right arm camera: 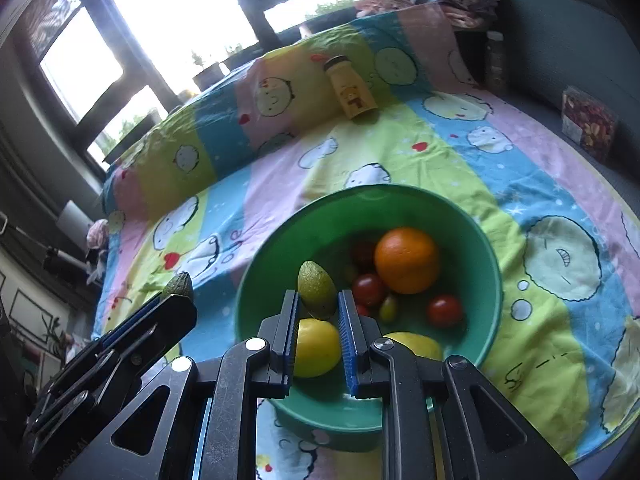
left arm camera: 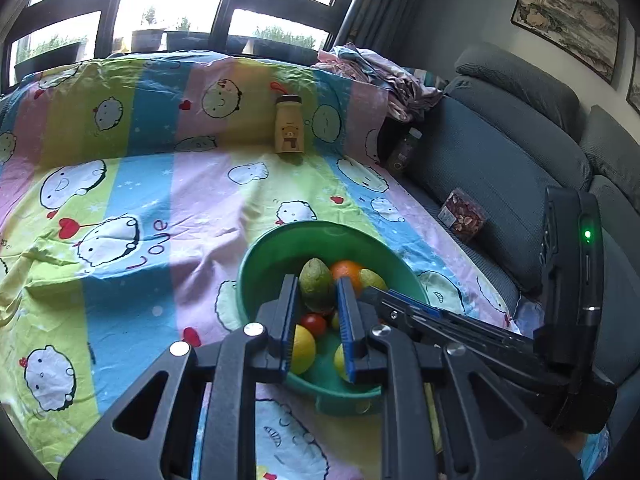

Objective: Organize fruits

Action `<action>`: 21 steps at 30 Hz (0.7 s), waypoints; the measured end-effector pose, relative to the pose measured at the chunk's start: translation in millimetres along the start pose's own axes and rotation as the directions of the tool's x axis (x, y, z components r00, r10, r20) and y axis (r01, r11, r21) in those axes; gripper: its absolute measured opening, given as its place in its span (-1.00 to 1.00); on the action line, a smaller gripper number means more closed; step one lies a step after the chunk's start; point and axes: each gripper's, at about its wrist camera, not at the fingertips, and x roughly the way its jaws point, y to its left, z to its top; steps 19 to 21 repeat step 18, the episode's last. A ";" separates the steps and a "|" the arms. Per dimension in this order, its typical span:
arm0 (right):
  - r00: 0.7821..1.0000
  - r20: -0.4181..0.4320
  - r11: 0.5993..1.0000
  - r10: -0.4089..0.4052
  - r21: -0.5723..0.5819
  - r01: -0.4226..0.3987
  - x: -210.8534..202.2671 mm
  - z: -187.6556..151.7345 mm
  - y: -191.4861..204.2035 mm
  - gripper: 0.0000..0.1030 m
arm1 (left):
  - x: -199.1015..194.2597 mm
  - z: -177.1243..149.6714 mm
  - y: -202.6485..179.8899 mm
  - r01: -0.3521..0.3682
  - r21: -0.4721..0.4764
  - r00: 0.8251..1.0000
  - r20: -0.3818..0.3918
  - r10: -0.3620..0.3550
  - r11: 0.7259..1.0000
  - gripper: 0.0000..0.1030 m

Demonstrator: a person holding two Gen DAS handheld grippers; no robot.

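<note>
A striped cartoon-print bedsheet [left arm camera: 132, 208] in pink, blue, yellow and green covers the work surface in front of dark-framed windows [left arm camera: 168, 4], with a grey-blue sofa [left arm camera: 500, 152] along one side and a landscape painting [left arm camera: 568, 12] on the wall above it.

The left gripper [left arm camera: 318, 292] is clenched on a green avocado [left arm camera: 316, 286], pinched upright between its blue pads above the bowl. From the right wrist view the same gripper enters at the lower left, with the tip of that avocado poking out past its fingers. The right gripper [right arm camera: 318, 300] is likewise clamped on a second green avocado [right arm camera: 316, 290], its narrow end pointing up and away from the camera.

Below both grippers sits a green bowl [right arm camera: 320, 224] on the sheet. Inside it lie an orange [right arm camera: 406, 260], several red cherry tomatoes [right arm camera: 444, 310], a small greenish tomato [right arm camera: 387, 308] and two lemons [right arm camera: 316, 346] near the closer rim.

Farther back, a yellow bottle with a bear label and dark cap [left arm camera: 289, 124] stands upright against the raised fold of the sheet. A heap of crumpled pink fabric [left arm camera: 380, 76] rests on the sofa corner, a dark bottle [left arm camera: 404, 150] stands beside the sheet's edge, and a clear box of dried fruit and nuts [left arm camera: 462, 216] lies on the sofa seat.
</note>
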 end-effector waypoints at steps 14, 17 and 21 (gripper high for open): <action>0.991 0.071 0.988 -0.115 0.109 0.107 -18.3 8.6 -46.0 0.40 | 13.2 1.4 -5.7 -0.071 -0.005 0.997 0.012 0.071 0.997 0.90; 0.992 0.073 0.990 -0.099 0.111 0.091 -19.0 8.7 -46.3 0.49 | 9.6 -1.3 -3.9 -0.075 -0.005 0.997 0.006 0.075 0.997 0.90; 0.993 0.072 0.990 -0.092 0.110 0.084 -18.7 9.0 -46.5 0.51 | 9.1 -2.1 -2.6 -0.073 -0.007 0.997 0.003 0.073 0.997 0.90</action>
